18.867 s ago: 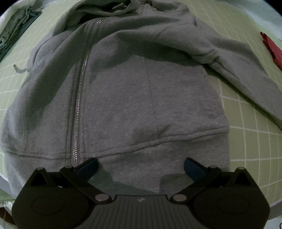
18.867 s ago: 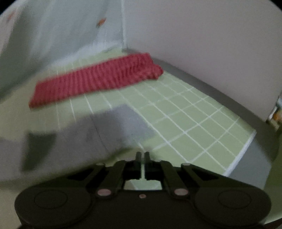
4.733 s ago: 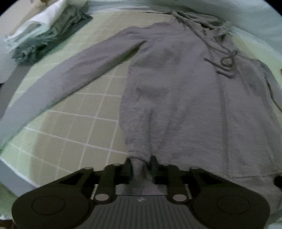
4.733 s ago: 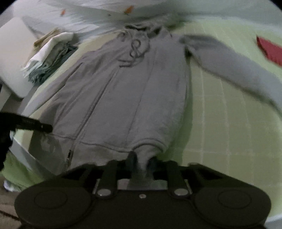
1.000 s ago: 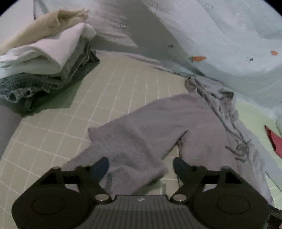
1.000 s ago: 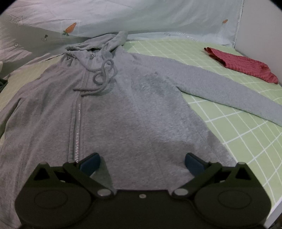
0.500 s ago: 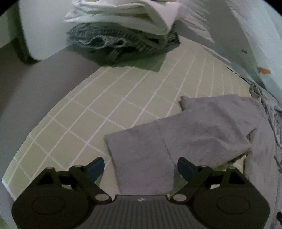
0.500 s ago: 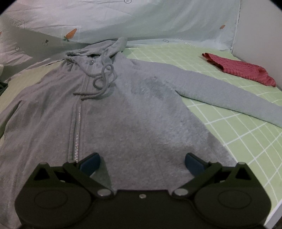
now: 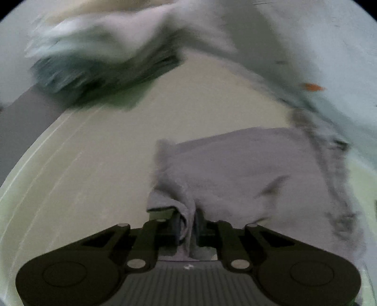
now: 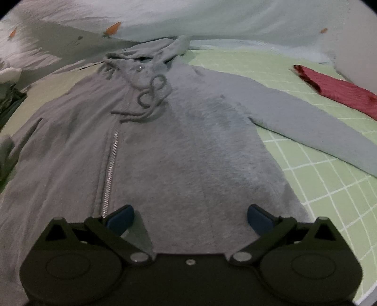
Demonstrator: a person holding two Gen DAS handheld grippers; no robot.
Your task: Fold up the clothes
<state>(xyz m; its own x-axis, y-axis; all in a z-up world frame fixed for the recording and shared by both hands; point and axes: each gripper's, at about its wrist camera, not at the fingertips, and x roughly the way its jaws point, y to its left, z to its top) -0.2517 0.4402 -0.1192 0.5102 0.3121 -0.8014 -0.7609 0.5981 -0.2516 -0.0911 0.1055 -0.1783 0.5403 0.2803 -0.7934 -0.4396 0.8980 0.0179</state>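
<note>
Closing on a bunched fold of grey sleeve (image 9: 188,211), the left gripper (image 9: 187,222) has the cloth pinched between its two fingers, the fabric rising in a ridge straight out of the jaws. Beyond the grip the sleeve lies doubled back toward the hoodie's shoulder, spreading up and to the right in the left wrist view, which is blurred. The right gripper (image 10: 188,217) hangs with its jaws spread wide and nothing between them, just above the lower front of the hoodie (image 10: 188,153), its blue-padded fingers on either side of the hem area right of the zip (image 10: 109,171).

The hoodie lies flat, front up, on a pale green sheet (image 10: 329,188) ruled with a white grid. A light blue cloth printed with small carrots (image 10: 235,21) is banked up along the far edge. A red knit (image 10: 337,90) lies well apart at the far right, and a blurred stack of folded clothes (image 9: 99,54) sits at the far left.

In the right wrist view the hoodie's long axis runs away from the gripper, hem nearest, hood (image 10: 150,56) farthest, the zip tracing that line left of centre. Its drawstring (image 10: 150,98) lies looped on the chest. The other sleeve (image 10: 318,131) stretches out to the right across the grid.
</note>
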